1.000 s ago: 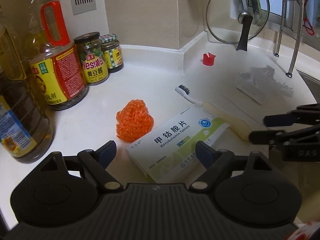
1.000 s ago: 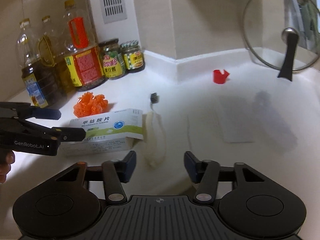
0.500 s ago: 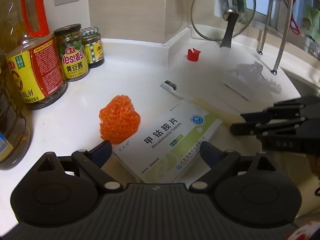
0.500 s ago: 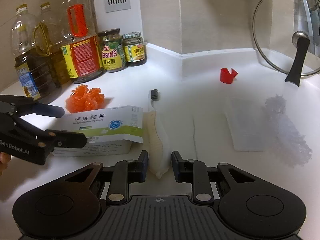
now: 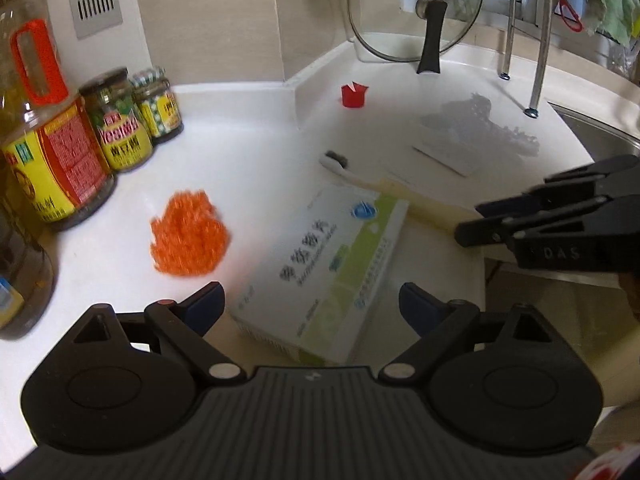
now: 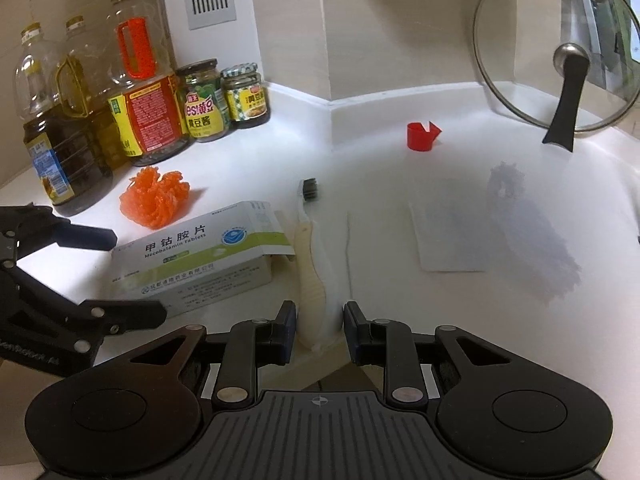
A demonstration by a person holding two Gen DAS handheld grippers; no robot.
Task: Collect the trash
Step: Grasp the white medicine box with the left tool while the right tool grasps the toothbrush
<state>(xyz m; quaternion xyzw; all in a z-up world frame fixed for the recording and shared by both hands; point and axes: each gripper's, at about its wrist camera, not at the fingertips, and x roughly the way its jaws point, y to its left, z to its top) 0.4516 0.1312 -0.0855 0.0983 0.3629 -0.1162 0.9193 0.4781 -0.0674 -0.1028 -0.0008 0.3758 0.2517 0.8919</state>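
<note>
In the left wrist view, we are holding the left gripper (image 5: 312,306) with its jaws wide apart over the near end of the medicine box (image 5: 324,264), which is lying flat on the white countertop (image 5: 248,152); the box sits between the two fingers without either pad touching it. An orange mesh scrubber (image 5: 190,234) is lying just left of the box. A toothbrush (image 5: 400,194) is lying along the box's far right edge, its bristled head pointing away. The right gripper (image 5: 470,222) is coming in from the right, its fingertips at the toothbrush's handle end.

In the right wrist view, we are gripping the toothbrush (image 6: 310,272) with the right gripper (image 6: 320,326): the jaws are drawn close together and both pads are pressing the near end of the cream handle. The medicine box (image 6: 192,260) is lying just left of the toothbrush, touching it. The left gripper (image 6: 136,276) is straddling the box's left end, one finger beyond it and one on its near side. A red cap (image 6: 420,136) is standing well beyond, near the leaning glass lid (image 6: 560,60).
</note>
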